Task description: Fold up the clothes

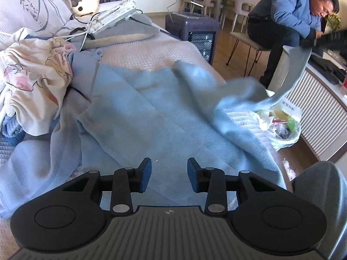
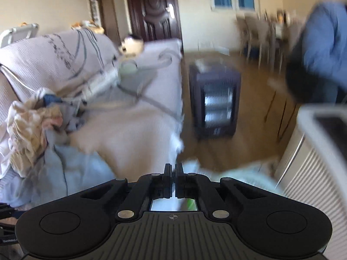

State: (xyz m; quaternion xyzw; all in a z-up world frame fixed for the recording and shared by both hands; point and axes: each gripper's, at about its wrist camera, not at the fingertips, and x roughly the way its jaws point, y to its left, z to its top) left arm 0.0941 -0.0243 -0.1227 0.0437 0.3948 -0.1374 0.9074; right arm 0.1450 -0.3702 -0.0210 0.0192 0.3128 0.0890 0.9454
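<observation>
Left tool [image 1: 169, 174] with jaws spread apart and nothing between them, poised over a light blue fleece garment [image 1: 138, 117] that lies spread and creased on a sofa [image 1: 143, 52] covered in pale waffle-weave fabric; the garment's far right portion is lifted and motion-blurred. Right tool [image 2: 173, 181] with its fingers [image 2: 167, 179] pressed together; pale blue cloth shows just past the tips, but blur leaves it uncertain whether any of it is pinched. A cream cartoon-print garment [image 1: 32, 82] sits bunched at the sofa's left, touching the blue one. Behind, a white folding rack [image 1: 112, 16] rests on a grey-blue cushion; a dark heater [image 1: 192, 32] stands on the wood floor beside the sofa. A seated person in a blue jacket [image 1: 288, 6] bends forward at right. A white label [image 1: 289, 108] near a plastic bag [image 1: 279, 127] carries print too small to read
</observation>
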